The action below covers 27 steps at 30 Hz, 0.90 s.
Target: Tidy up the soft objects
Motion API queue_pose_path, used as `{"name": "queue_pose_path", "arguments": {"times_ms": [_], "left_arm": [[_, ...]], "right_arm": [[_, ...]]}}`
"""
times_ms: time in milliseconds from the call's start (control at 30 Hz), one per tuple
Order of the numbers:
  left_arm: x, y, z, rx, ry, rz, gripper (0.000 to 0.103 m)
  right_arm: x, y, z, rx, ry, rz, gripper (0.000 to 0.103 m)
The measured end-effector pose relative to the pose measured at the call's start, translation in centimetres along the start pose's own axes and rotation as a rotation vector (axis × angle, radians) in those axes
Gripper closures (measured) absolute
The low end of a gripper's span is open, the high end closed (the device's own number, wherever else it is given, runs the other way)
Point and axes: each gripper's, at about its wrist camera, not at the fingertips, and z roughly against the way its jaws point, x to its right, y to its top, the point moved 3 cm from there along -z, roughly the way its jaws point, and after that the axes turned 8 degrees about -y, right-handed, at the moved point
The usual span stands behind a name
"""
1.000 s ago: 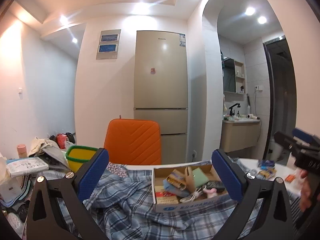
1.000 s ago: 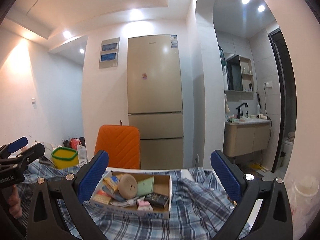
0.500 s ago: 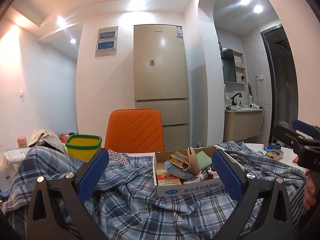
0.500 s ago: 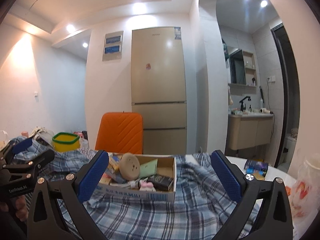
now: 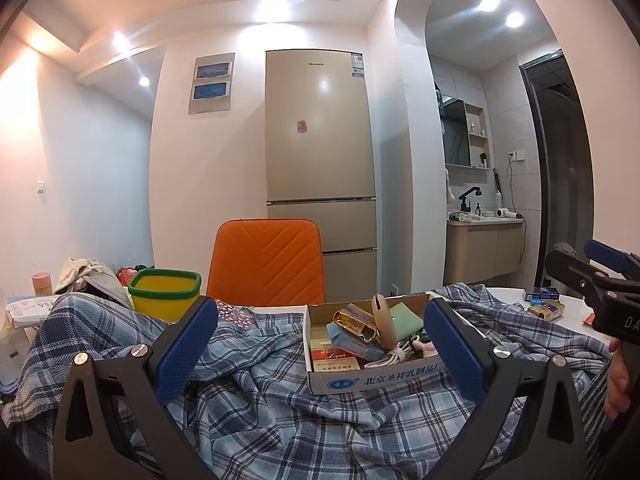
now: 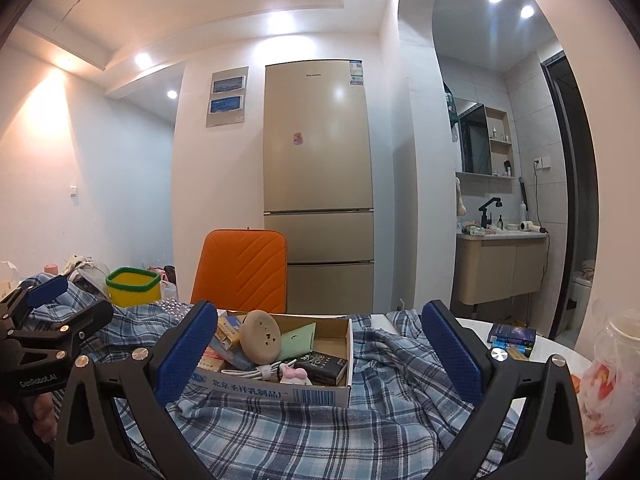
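Held the left gripper [image 5: 320, 344] and right gripper [image 6: 318, 346] spread wide, gripping nothing. Hovered both over the plaid cloth [image 5: 280, 412], before the cardboard box [image 6: 276, 390].

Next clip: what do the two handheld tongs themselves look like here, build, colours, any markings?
Both match. The left tongs and right tongs each have two black angular arms with triangular cut-outs and silver screw heads, tipped with textured blue pads. White lettering shows on each tool's black body, reading "GenRobot.AI" on the left one seen from the right wrist view. No sleeves visible.
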Motion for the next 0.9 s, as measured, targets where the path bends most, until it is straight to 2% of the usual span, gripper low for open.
{"name": "queue_pose_path", "arguments": {"times_ms": [900], "left_arm": [[-0.18,-0.17,-0.36,-0.009,0.007,0.015,0.001]], "right_arm": [[0.09,-0.34,-0.07,-0.011,-0.006,-0.006,0.0]]}}
